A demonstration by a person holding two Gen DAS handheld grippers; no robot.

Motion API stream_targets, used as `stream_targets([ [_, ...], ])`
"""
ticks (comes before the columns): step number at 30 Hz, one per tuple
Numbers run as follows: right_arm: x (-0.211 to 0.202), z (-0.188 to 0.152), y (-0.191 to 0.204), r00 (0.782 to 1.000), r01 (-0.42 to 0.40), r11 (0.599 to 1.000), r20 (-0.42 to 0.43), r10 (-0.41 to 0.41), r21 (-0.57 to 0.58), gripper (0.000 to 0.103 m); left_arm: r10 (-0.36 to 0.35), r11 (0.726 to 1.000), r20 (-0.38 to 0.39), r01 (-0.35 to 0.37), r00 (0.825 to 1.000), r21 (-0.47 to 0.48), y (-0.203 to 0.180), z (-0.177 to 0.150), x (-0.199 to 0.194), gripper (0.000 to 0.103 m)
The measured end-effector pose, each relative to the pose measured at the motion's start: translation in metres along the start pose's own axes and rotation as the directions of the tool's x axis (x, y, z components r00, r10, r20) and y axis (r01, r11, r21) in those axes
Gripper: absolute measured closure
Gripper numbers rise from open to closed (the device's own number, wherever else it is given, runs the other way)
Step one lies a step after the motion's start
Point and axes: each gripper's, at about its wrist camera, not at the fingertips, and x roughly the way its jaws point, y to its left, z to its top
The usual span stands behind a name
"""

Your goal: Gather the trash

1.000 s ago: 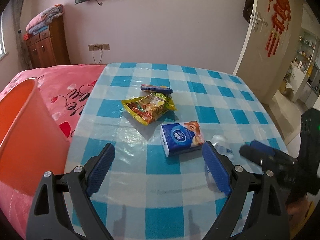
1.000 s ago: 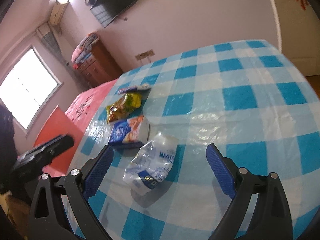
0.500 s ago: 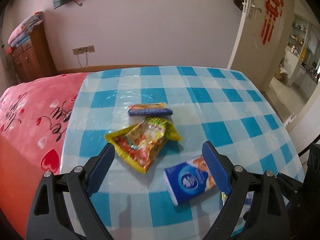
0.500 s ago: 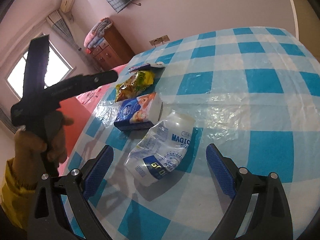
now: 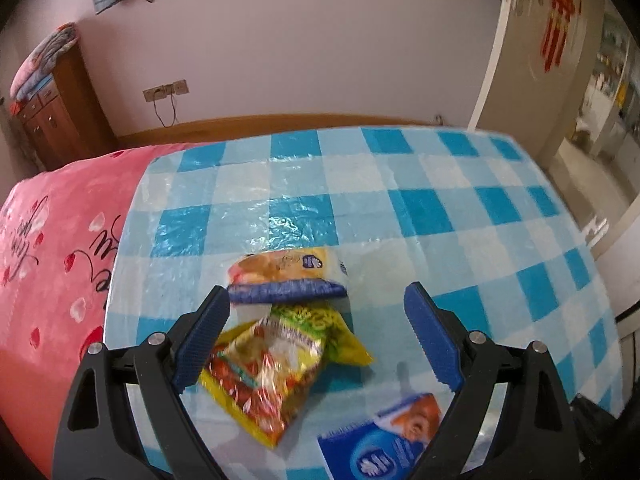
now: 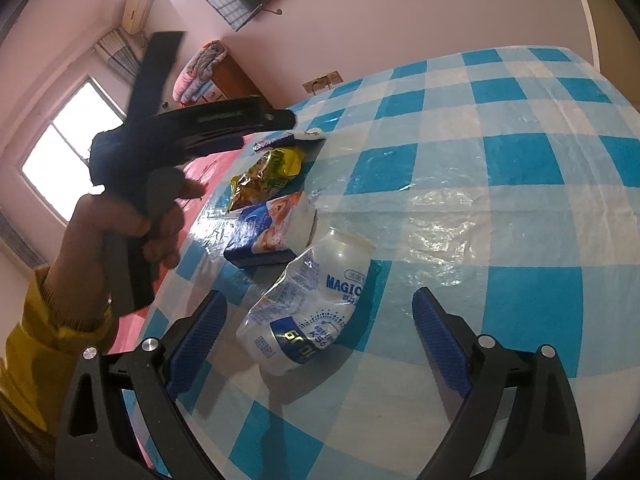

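A yellow snack bag (image 5: 280, 364) lies on the blue checked table (image 5: 400, 184), with a blue-edged wrapper (image 5: 286, 276) just beyond it and a blue tissue pack (image 5: 384, 440) nearer right. My left gripper (image 5: 316, 336) is open above the snack bag, its jaws on either side. In the right wrist view a crushed white plastic bottle (image 6: 316, 312) lies between the jaws of my open right gripper (image 6: 320, 336). The tissue pack (image 6: 272, 228), snack bag (image 6: 268, 176) and wrapper (image 6: 288, 138) lie beyond it. The left gripper's body shows there, held in a hand (image 6: 132, 216).
A bed with a pink cover (image 5: 48, 240) adjoins the table's left edge. A wooden dresser (image 5: 52, 120) stands at the back left. A doorway (image 5: 592, 100) opens at the right. The table's right and far parts carry only the plastic cover.
My left gripper has moved forward over the table, from beside an orange bin to above the snack bag. My right gripper has closed in slightly on the crushed bottle.
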Motion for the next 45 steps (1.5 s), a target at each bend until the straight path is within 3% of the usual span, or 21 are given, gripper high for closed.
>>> stream_targets([
  [4, 0.000, 0.001, 0.000, 1.000, 0.000, 1.000, -0.001, 0.000, -0.013, 0.010, 0.043, 0.998, -0.037, -0.041, 0.998, 0.049, -0.003, 0.006, 0.016, 0.014],
  [9, 0.002, 0.000, 0.005, 1.000, 0.014, 0.998, -0.008, -0.014, -0.063, 0.010, 0.031, 0.999, -0.065, -0.029, 0.997, 0.035, 0.000, 0.008, 0.029, 0.014],
  [10, 0.003, -0.001, 0.007, 1.000, 0.013, 0.997, -0.011, -0.014, -0.069, 0.010, 0.034, 0.999, -0.073, -0.032, 0.997, 0.029, 0.001, 0.007, 0.032, 0.017],
  [12, 0.004, -0.001, 0.009, 1.000, 0.020, 0.996, -0.015, -0.022, -0.087, 0.010, 0.045, 0.999, -0.084, -0.045, 0.995, 0.013, 0.004, 0.007, 0.037, 0.033],
  [20, 0.007, -0.003, 0.016, 0.999, 0.039, 0.992, -0.025, -0.043, -0.122, 0.010, 0.036, 0.998, -0.074, -0.040, 0.997, -0.044, 0.014, 0.005, 0.039, 0.057],
  [23, 0.008, -0.002, 0.016, 0.999, 0.043, 0.991, -0.027, -0.047, -0.127, 0.010, 0.007, 0.998, -0.074, -0.012, 0.997, -0.062, 0.014, 0.003, 0.036, 0.058],
  [31, 0.007, 0.001, 0.012, 0.997, 0.066, 0.990, -0.021, -0.069, -0.124, 0.010, -0.102, 0.993, -0.100, 0.107, 0.990, 0.047, -0.022, -0.005, 0.028, 0.057],
  [37, 0.007, 0.001, 0.011, 0.997, 0.071, 0.989, -0.022, -0.074, -0.129, 0.010, -0.079, 0.997, -0.065, 0.077, 0.995, -0.029, 0.001, -0.004, 0.011, 0.053],
  [39, 0.008, 0.002, 0.012, 0.997, 0.073, 0.988, -0.024, -0.076, -0.134, 0.010, -0.072, 0.997, -0.054, 0.070, 0.996, -0.039, 0.010, -0.010, 0.002, 0.034],
  [40, 0.008, 0.001, 0.012, 0.997, 0.074, 0.988, -0.024, -0.078, -0.135, 0.010, -0.056, 0.998, -0.053, 0.053, 0.997, -0.045, 0.014, -0.014, -0.001, 0.032],
  [45, 0.009, 0.001, 0.015, 0.995, 0.089, 0.985, -0.028, -0.095, -0.151, 0.010, -0.066, 0.985, -0.022, 0.062, 0.998, -0.163, 0.037, -0.039, -0.025, 0.031],
])
